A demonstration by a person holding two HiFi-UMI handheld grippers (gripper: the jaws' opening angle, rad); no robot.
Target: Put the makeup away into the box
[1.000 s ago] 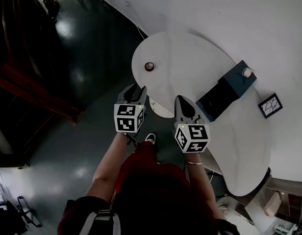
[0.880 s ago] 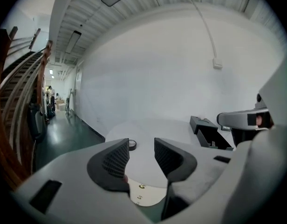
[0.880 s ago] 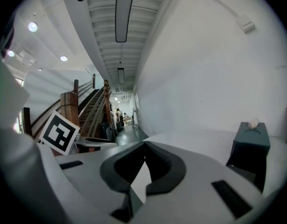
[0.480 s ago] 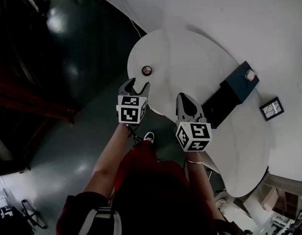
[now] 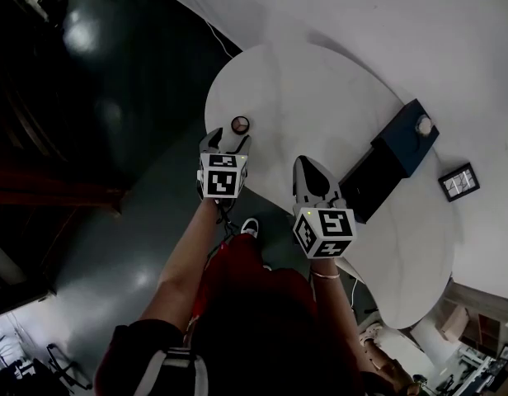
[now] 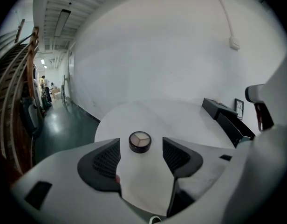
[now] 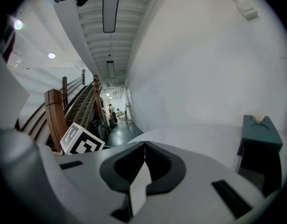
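A small round makeup compact [image 5: 240,124] with beige shades lies near the left edge of the white table [image 5: 320,97]. My left gripper [image 5: 224,141] sits just short of it. Its jaws have just been opening and stand wide. In the left gripper view the compact [image 6: 140,142] lies on the table just beyond the left gripper [image 6: 141,155], in line with the gap, untouched. The dark blue box [image 5: 402,143] stands open at the table's right side. My right gripper [image 5: 308,167] is shut and empty, hovering at the table's near edge, left of the box.
A small white round object [image 5: 424,124] rests on the blue box's top. A framed picture [image 5: 458,181] lies flat past the box. Dark glossy floor [image 5: 114,221] lies left of and below the table. The wall runs close behind it.
My left gripper has moved forward and down to the compact, and its jaws have gone from nearly shut to wide. The right gripper has edged forward and stays shut.
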